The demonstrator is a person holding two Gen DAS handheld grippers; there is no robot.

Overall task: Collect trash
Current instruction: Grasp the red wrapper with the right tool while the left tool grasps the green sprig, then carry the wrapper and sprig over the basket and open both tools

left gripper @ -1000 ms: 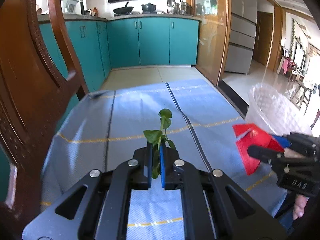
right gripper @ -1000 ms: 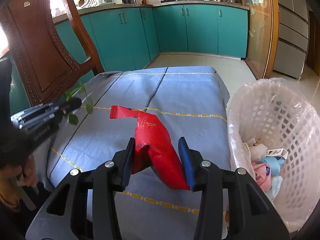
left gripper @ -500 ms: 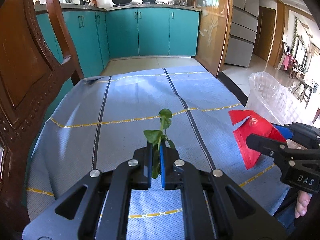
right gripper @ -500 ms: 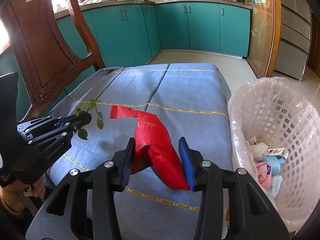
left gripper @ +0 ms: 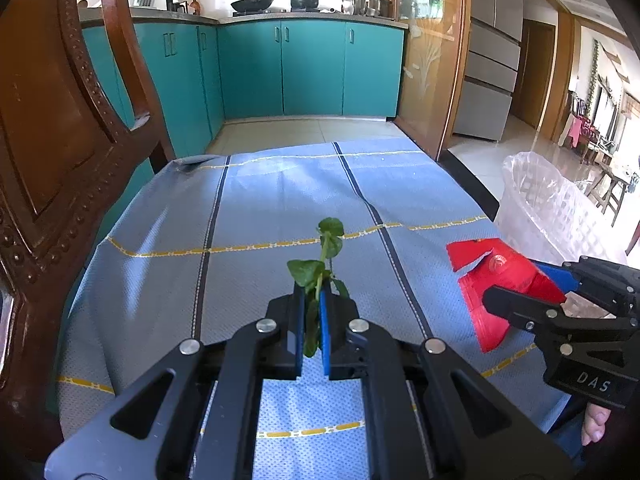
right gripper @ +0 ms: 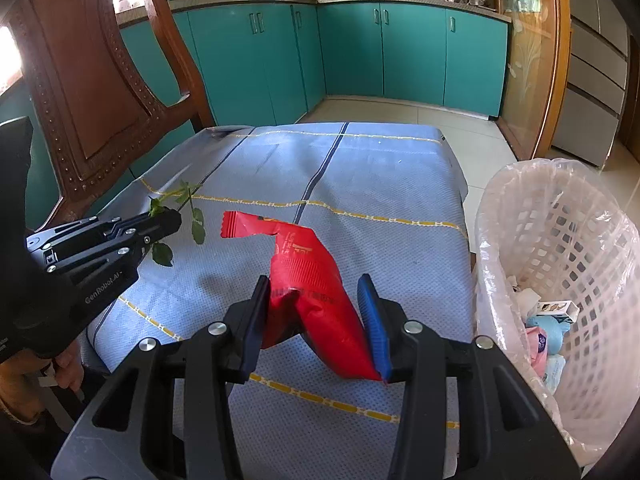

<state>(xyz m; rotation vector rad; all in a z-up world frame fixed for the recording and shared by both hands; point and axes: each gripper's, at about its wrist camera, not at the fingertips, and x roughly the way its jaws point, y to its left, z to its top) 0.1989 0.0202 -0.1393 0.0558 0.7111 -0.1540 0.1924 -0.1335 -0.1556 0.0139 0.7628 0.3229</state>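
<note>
My left gripper is shut on a green leafy sprig and holds it above the blue tablecloth. It also shows in the right wrist view, with the sprig sticking out of it. My right gripper is shut on a red snack wrapper and holds it above the cloth; it shows at the right of the left wrist view with the wrapper. A white lattice trash basket lined with clear plastic stands to the right of the table and holds several bits of trash.
A carved wooden chair stands at the table's left side. Teal kitchen cabinets line the far wall. The basket also shows in the left wrist view, past the table's right edge.
Both grippers have risen a little and drawn back from the table, each still holding its item. More of the tablecloth shows in the left wrist view.
</note>
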